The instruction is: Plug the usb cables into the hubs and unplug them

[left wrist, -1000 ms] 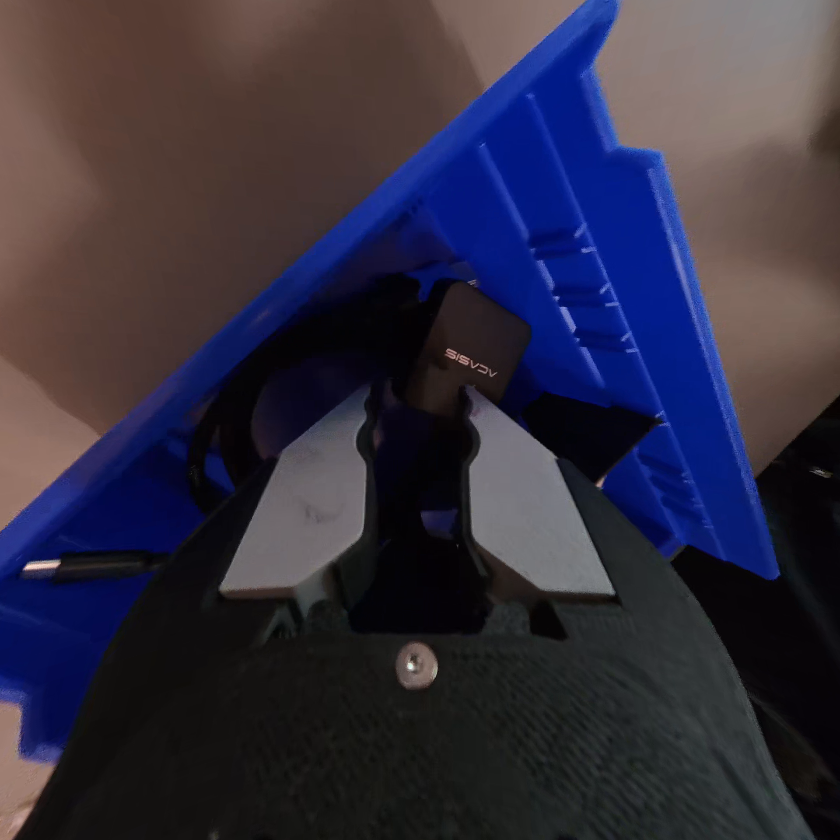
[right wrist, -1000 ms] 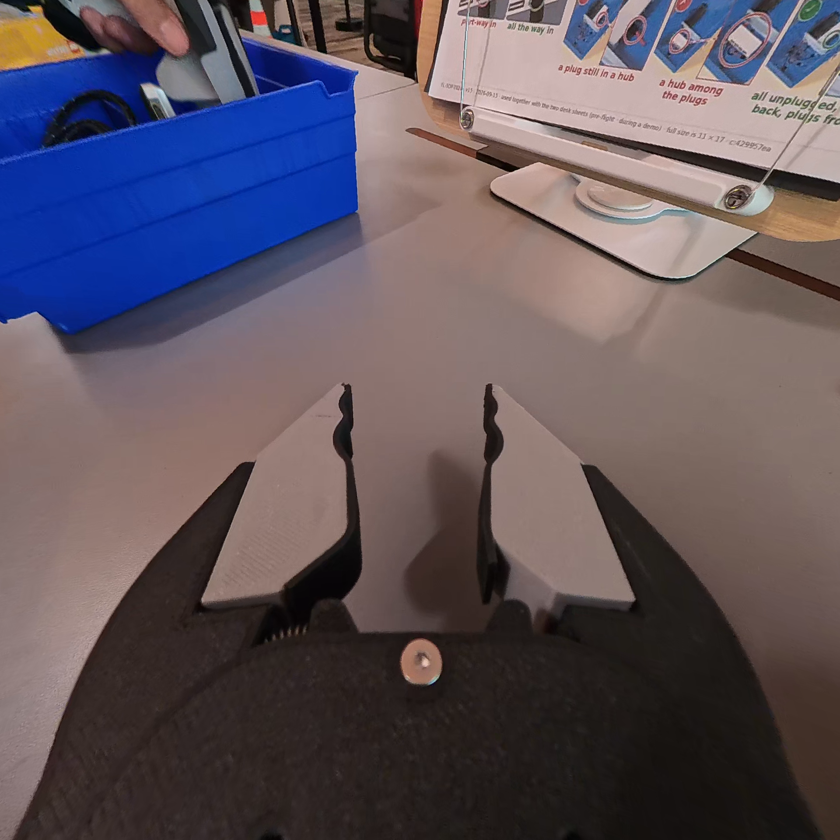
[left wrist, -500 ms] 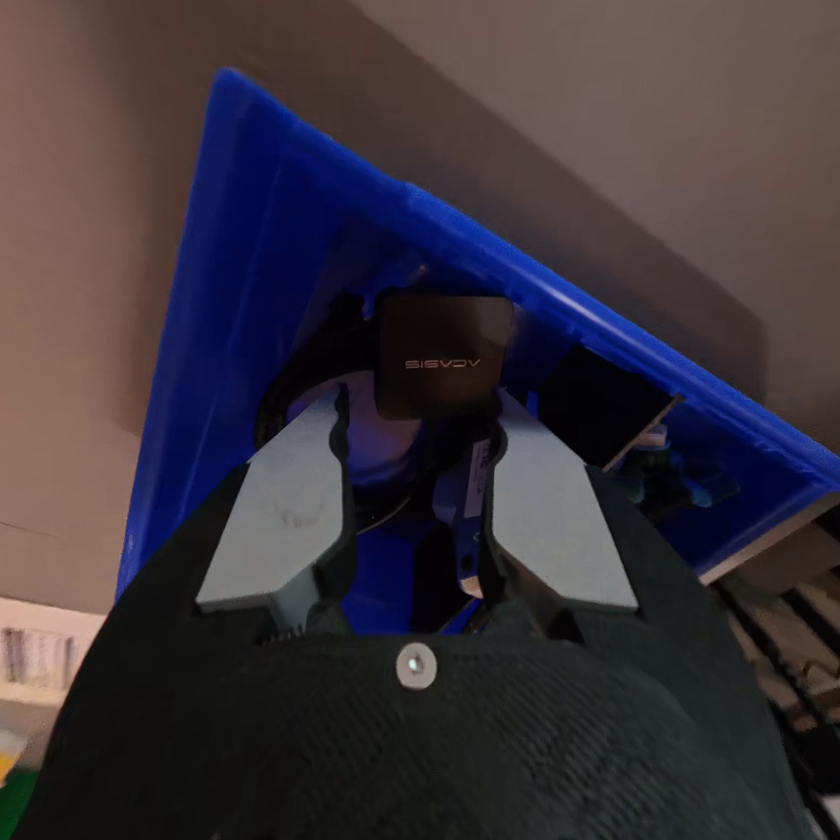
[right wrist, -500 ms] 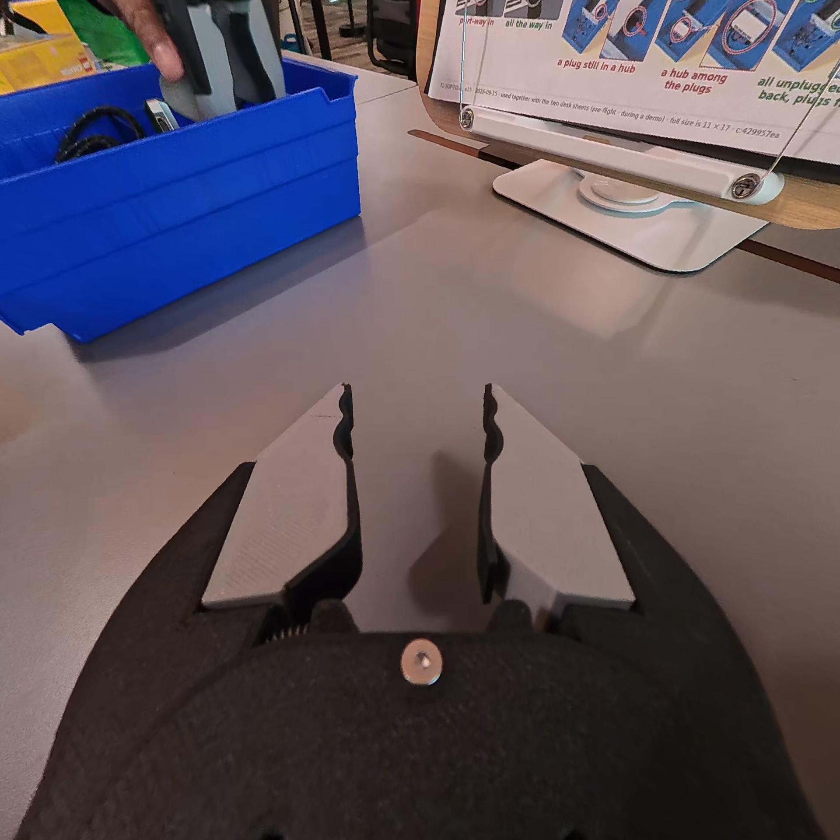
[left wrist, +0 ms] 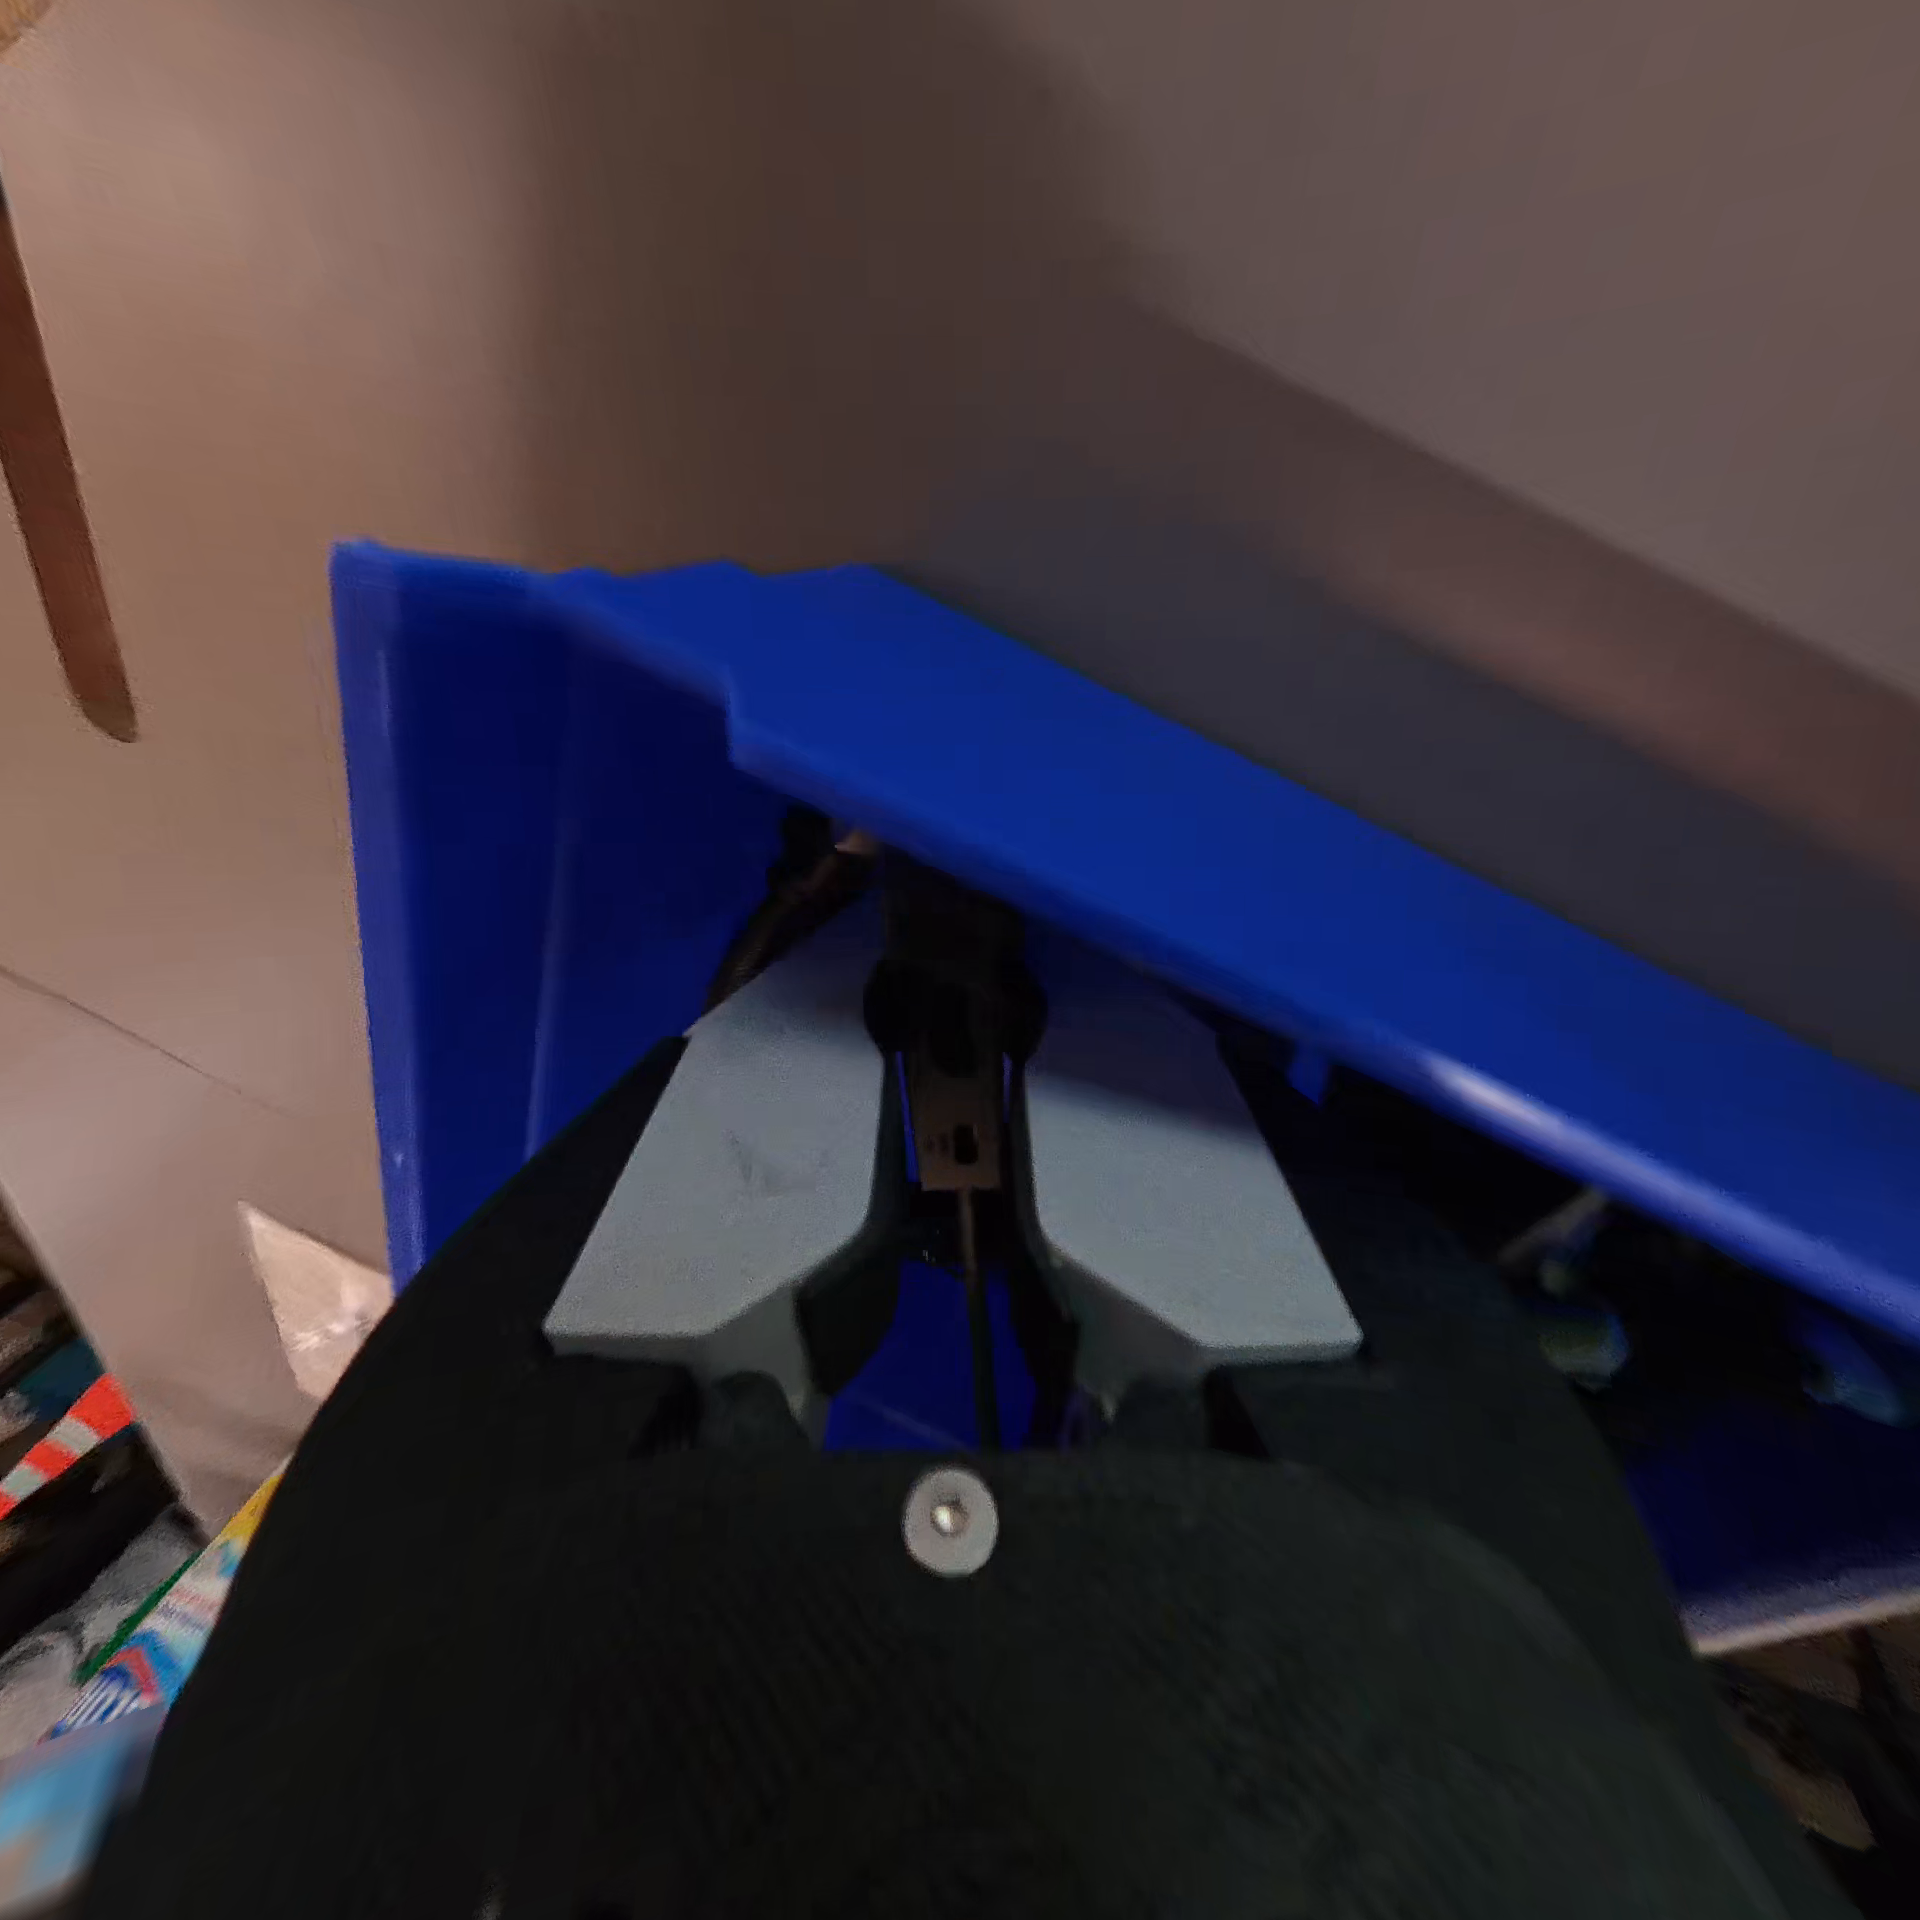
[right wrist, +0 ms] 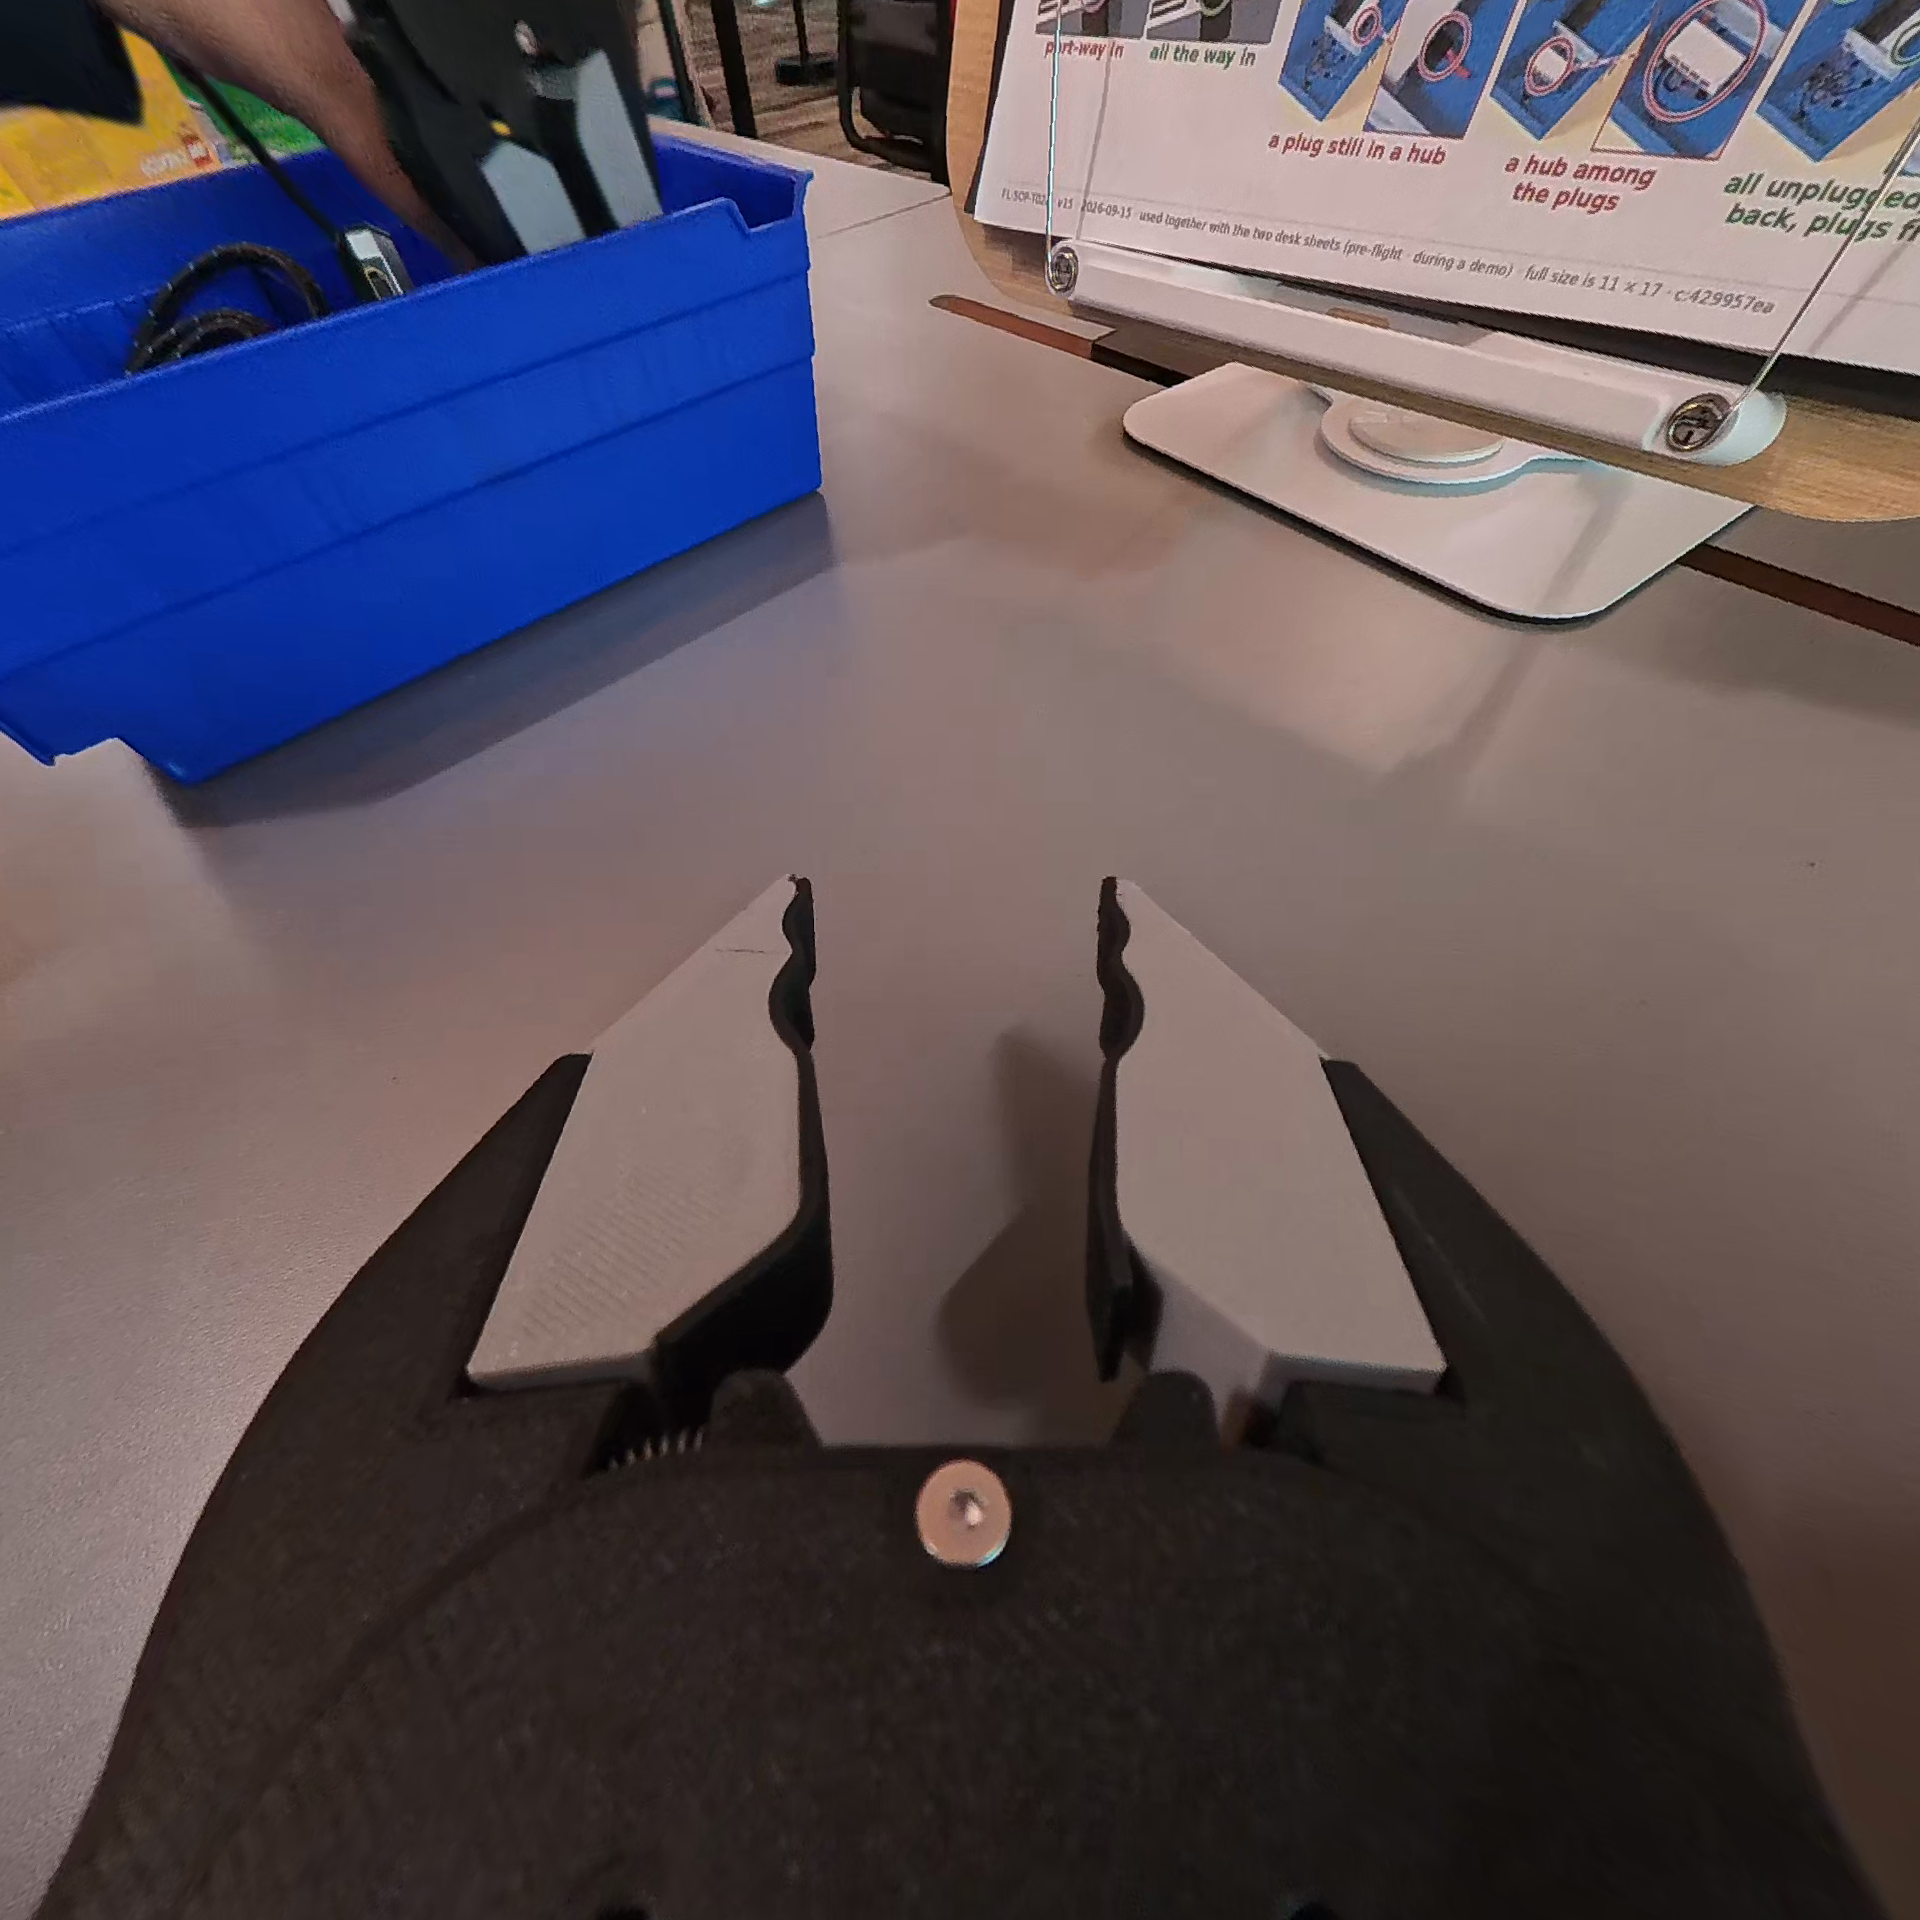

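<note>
the jaws of the left gripper stand nearly together, pinched on a thin dark device seen edge-on between the grey fingers; the picture is blurred, so what kind of device it is cannot be told. a thin black cord runs from it toward 6 o'clock, back between the fingers. the gripper reaches down inside a blue bin, whose rim crosses the left wrist view from 10 o'clock to 3 o'clock, close above the fingertips.

the jaws of the right gripper stand apart with nothing between them, low over a bare grey table. from the right wrist view the blue bin sits at 10 o'clock, well apart from this gripper. in it lie a coiled black braided cable and a small silver-edged plug, with a person's hand and the left gripper reaching in. at 1 o'clock a white stand props up a printed sheet.

judging from this, the pinch is narrow and the bin rim is close, so a straight, slow lift would suit, with care that the trailing cord does not snag the coiled cable.
</note>
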`<action>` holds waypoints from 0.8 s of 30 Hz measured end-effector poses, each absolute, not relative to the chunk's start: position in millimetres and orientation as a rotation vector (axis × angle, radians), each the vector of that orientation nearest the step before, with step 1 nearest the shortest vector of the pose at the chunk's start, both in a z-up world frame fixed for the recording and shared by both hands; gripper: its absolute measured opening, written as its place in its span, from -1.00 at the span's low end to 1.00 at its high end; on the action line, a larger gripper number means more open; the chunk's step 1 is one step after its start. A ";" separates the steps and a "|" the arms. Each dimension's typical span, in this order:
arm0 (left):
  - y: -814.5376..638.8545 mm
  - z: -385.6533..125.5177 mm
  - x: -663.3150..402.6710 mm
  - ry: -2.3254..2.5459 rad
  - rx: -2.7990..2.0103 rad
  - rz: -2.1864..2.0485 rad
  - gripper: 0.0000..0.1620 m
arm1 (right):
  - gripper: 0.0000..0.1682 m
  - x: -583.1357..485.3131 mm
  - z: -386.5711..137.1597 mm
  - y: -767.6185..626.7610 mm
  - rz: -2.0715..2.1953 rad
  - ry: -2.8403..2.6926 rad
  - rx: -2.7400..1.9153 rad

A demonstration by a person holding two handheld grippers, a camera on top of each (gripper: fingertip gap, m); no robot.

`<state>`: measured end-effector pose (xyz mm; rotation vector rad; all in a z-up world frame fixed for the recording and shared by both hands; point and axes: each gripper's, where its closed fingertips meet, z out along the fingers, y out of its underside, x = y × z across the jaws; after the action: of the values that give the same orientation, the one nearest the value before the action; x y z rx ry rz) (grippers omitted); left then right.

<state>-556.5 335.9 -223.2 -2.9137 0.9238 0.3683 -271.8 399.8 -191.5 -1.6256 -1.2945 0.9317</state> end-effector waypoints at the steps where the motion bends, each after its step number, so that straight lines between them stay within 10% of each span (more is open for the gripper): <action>1: 328.0 -222.3 -553.1 0.921 -2.931 0.298 -0.85 | -0.38 -271.8 -191.7 399.8 0.932 -1.295 -1.627; 18: 295.2 -93.9 -591.7 1.006 -2.608 0.791 -0.86 | -0.39 -271.3 -188.4 396.1 0.902 -1.317 -1.584; 24: 246.5 -91.2 -489.5 1.565 -2.703 0.348 -0.86 | -0.34 -273.0 -168.4 381.9 0.994 -1.318 -1.491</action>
<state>-489.5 246.5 -91.2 -2.7029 1.5647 0.3484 -273.0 381.9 -168.4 -1.4908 -1.3177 0.9939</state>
